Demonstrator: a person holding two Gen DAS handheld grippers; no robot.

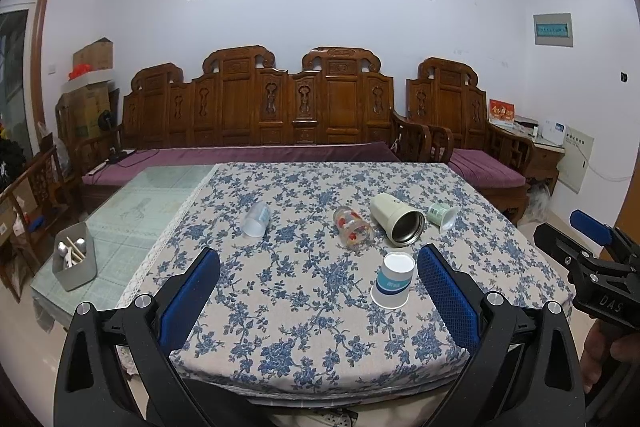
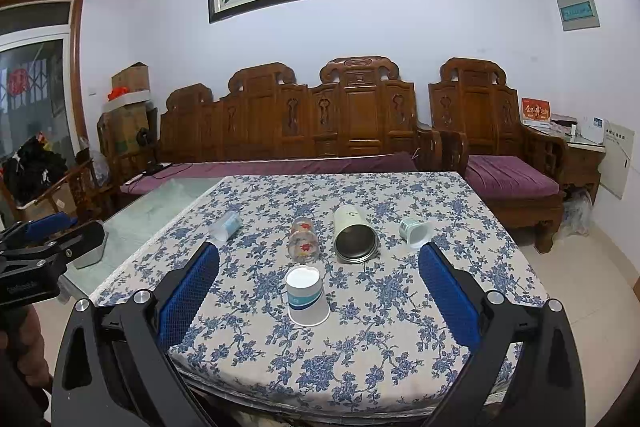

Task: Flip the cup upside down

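A white paper cup with a blue band (image 1: 393, 280) (image 2: 307, 295) stands upside down on the floral tablecloth, near the front. Behind it several cups lie on their sides: a clear plastic cup (image 1: 257, 219) (image 2: 227, 225), a glass with red print (image 1: 352, 227) (image 2: 304, 241), a cream steel-lined mug (image 1: 397, 219) (image 2: 354, 234) and a small green cup (image 1: 442, 214) (image 2: 416, 231). My left gripper (image 1: 319, 281) is open and empty, held back above the table's front edge. My right gripper (image 2: 319, 281) is open and empty too, with the paper cup between and beyond its fingers.
The table (image 1: 280, 307) has a bare glass part at the left with a grey utensil box (image 1: 75, 261). A carved wooden sofa (image 1: 260, 115) with purple cushions stands behind it. The right gripper shows at the right edge of the left wrist view (image 1: 592, 259).
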